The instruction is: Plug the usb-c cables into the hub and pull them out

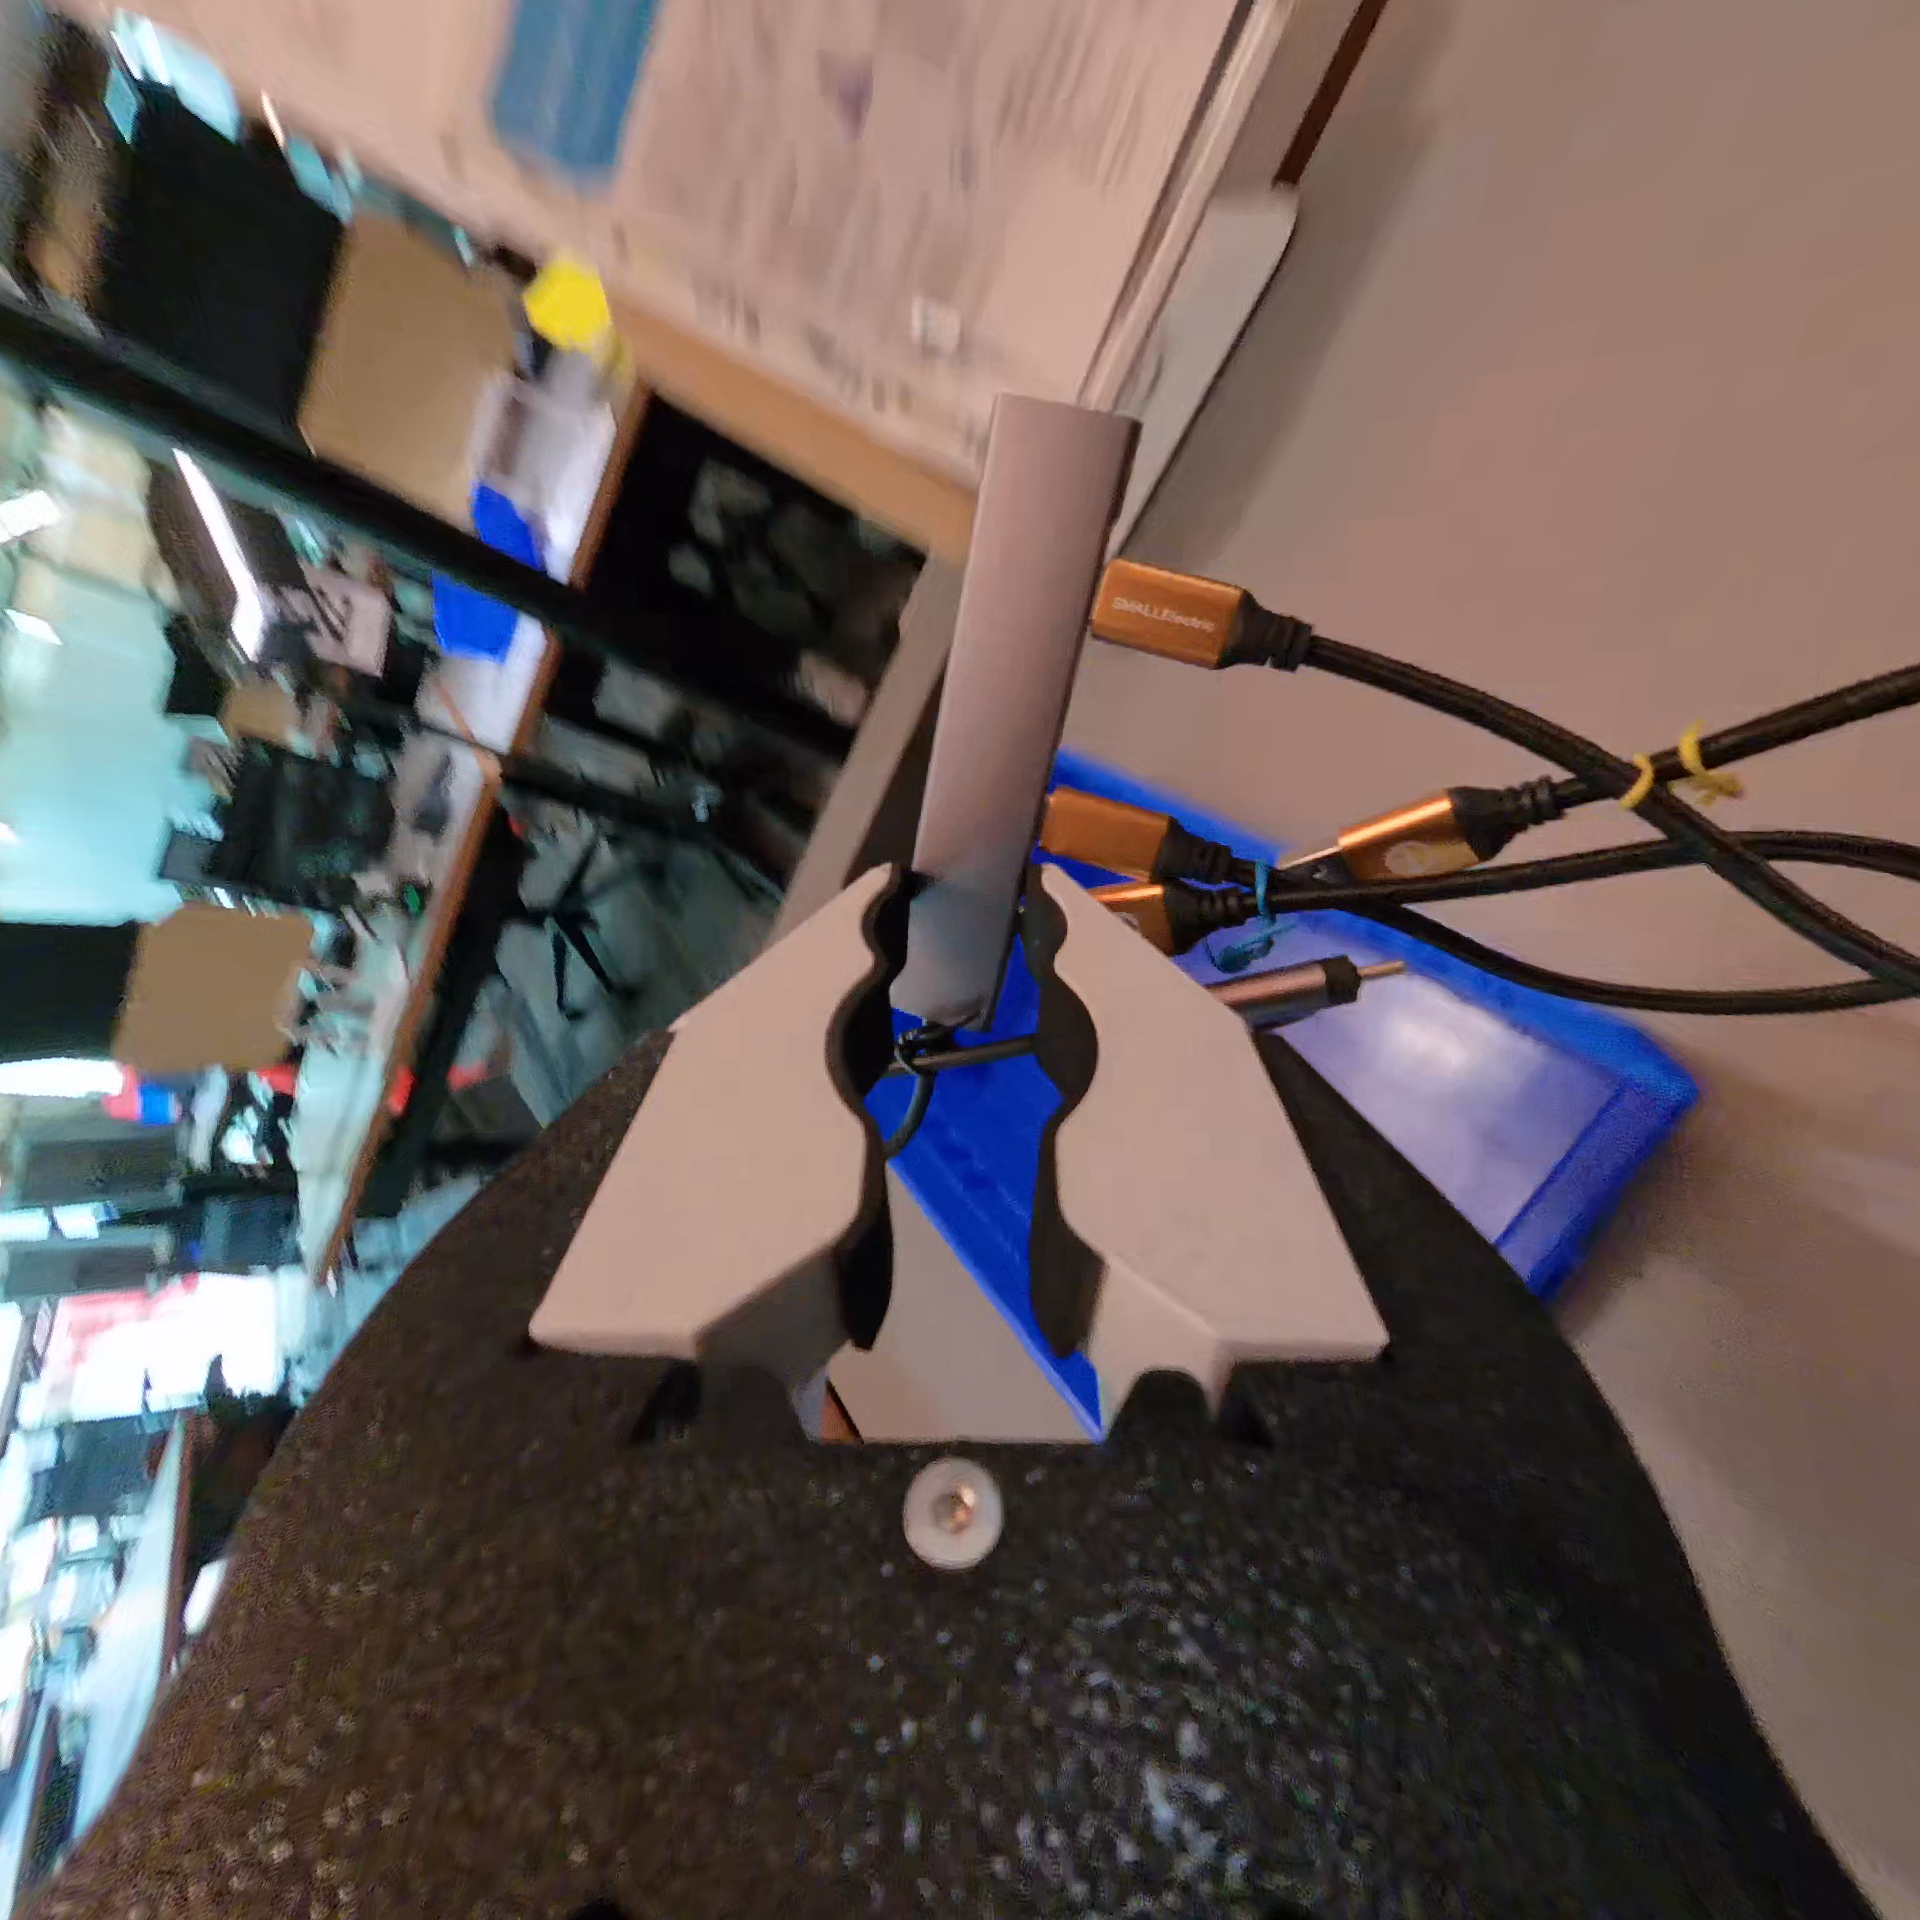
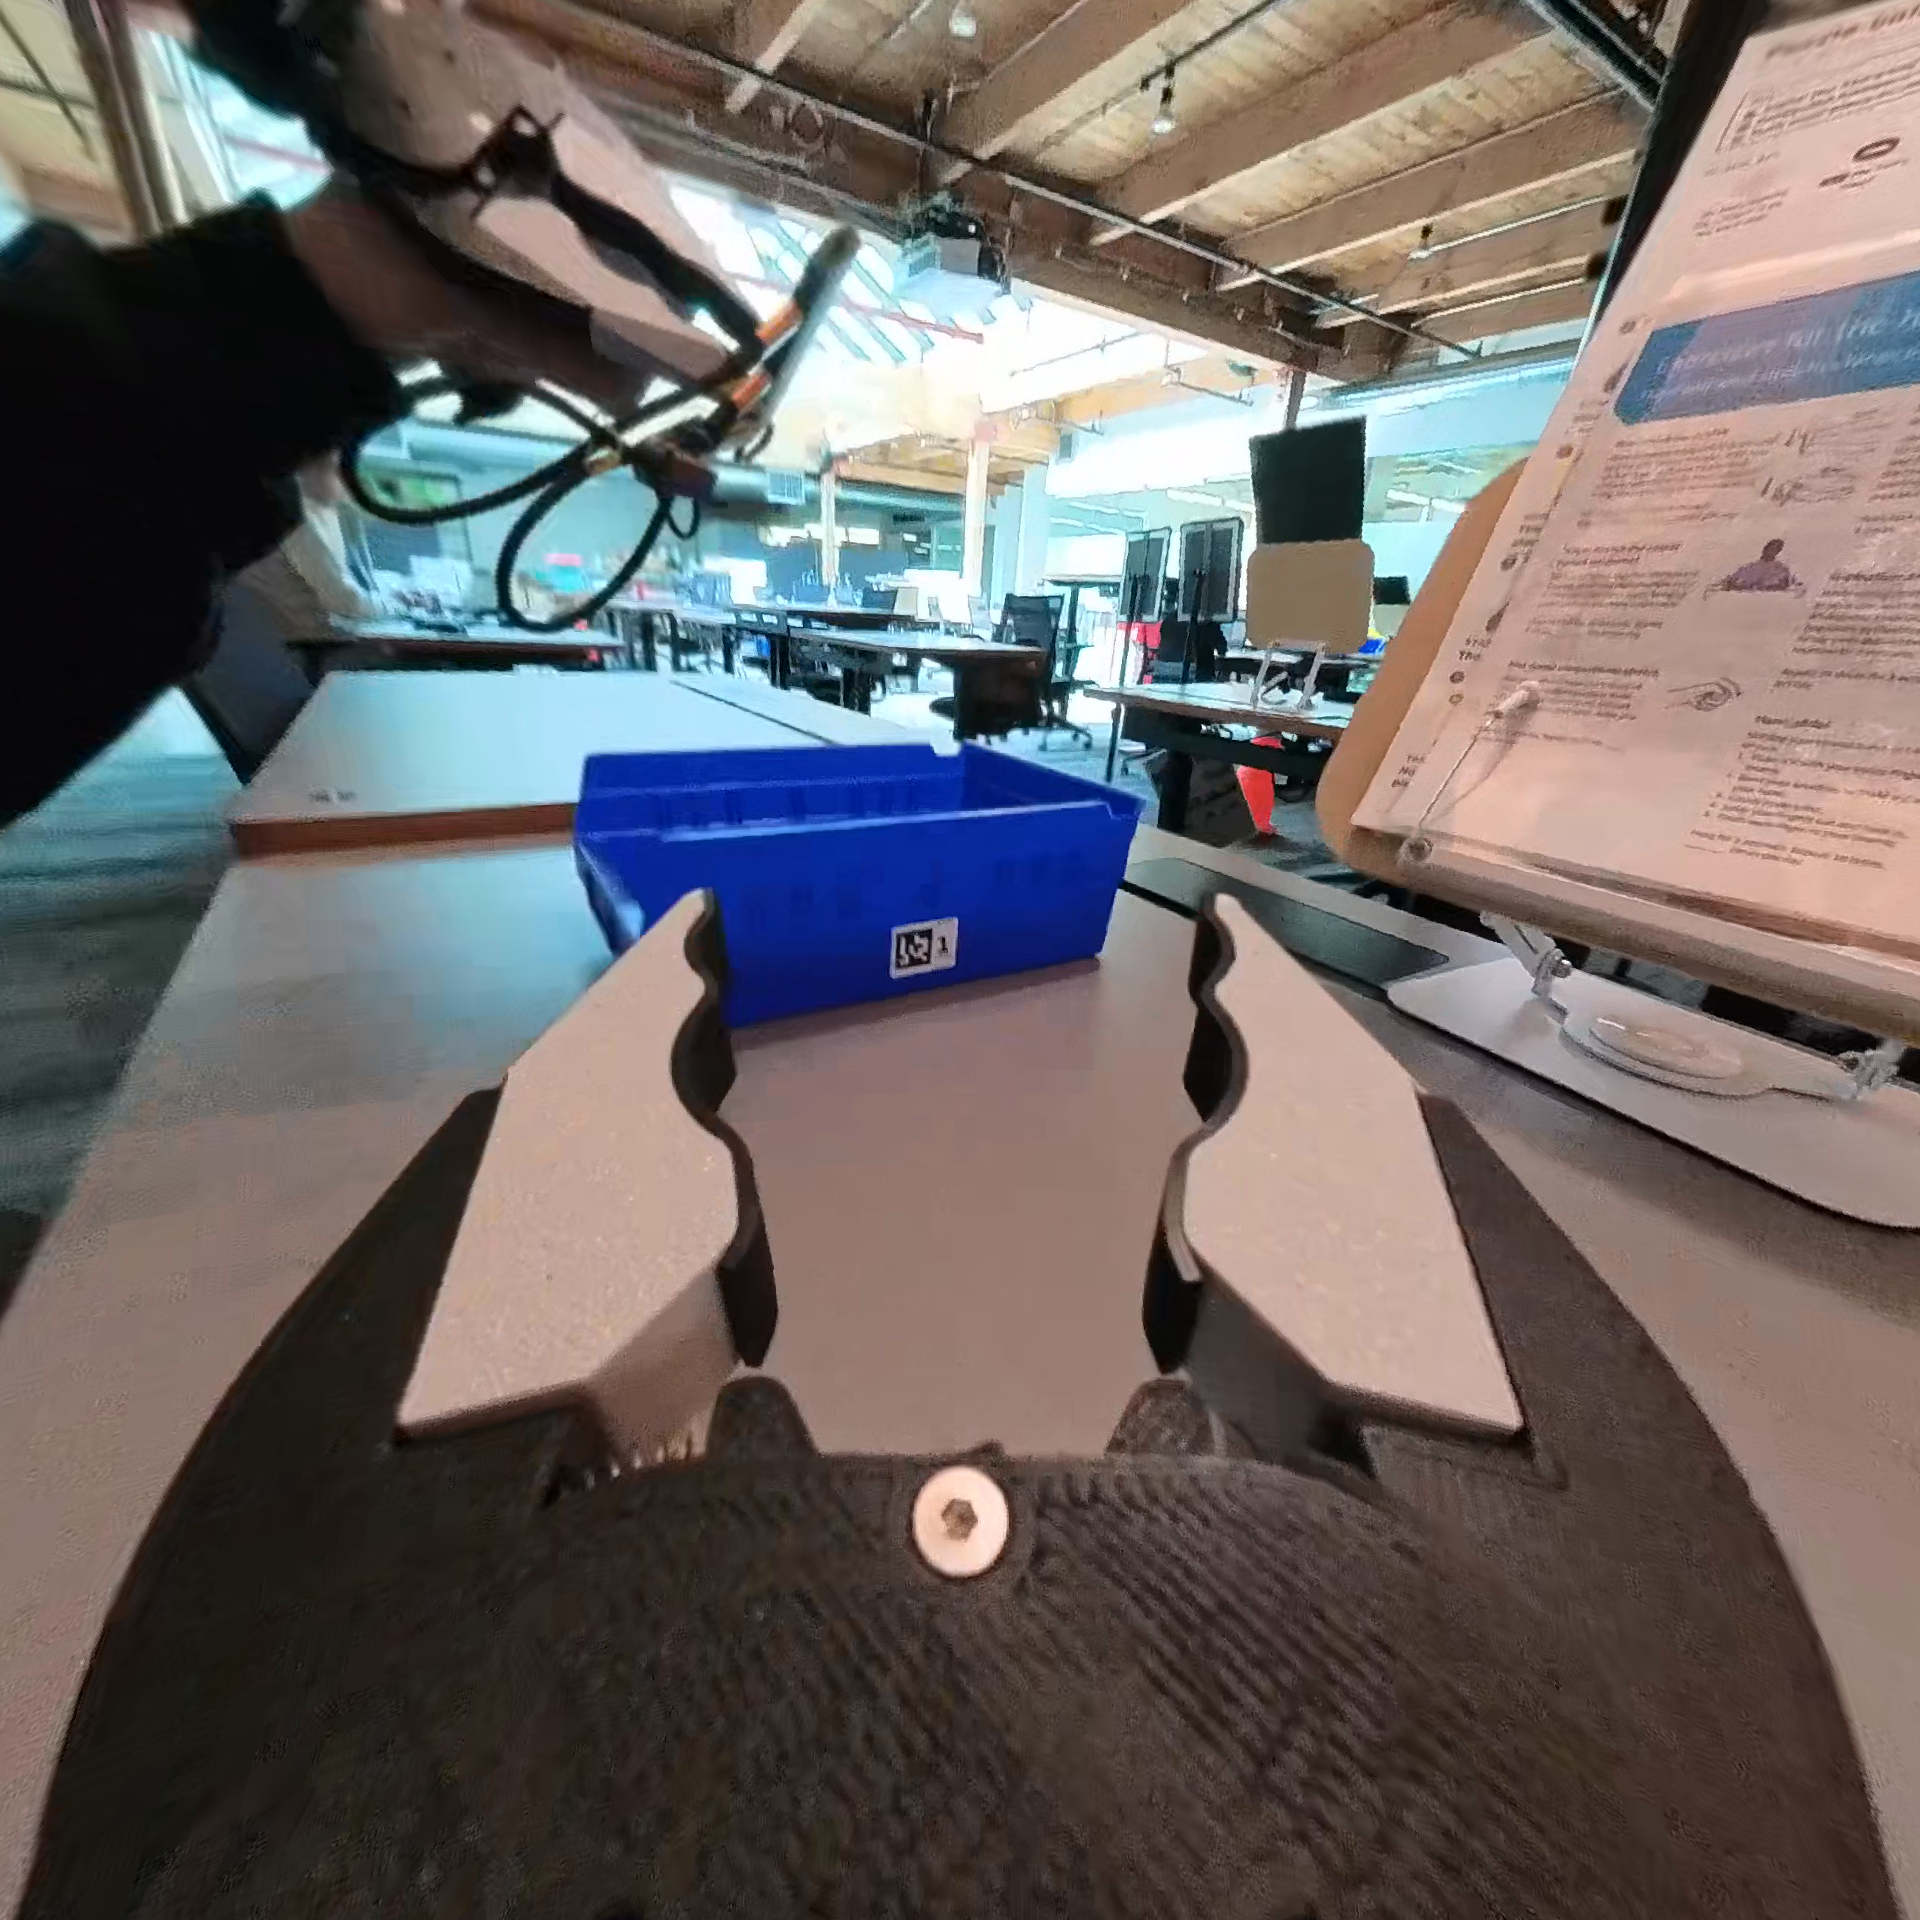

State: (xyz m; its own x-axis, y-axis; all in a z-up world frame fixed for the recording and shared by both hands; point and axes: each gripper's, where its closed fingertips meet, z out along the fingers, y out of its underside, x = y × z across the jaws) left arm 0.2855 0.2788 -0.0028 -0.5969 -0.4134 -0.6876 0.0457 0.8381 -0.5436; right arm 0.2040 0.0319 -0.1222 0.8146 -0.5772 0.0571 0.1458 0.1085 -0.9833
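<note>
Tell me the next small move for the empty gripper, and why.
Probably bring the right gripper, open and empty above the table, up toward the top orange plug. The left gripper holds the grey hub in the air with several cables plugged in, so pulling out seems next.

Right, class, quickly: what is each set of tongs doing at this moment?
Left tongs: closed on the slim grey metal hub, orange-tipped black cables plugged in.
Right tongs: open, holding nothing, above the grey table.
</note>
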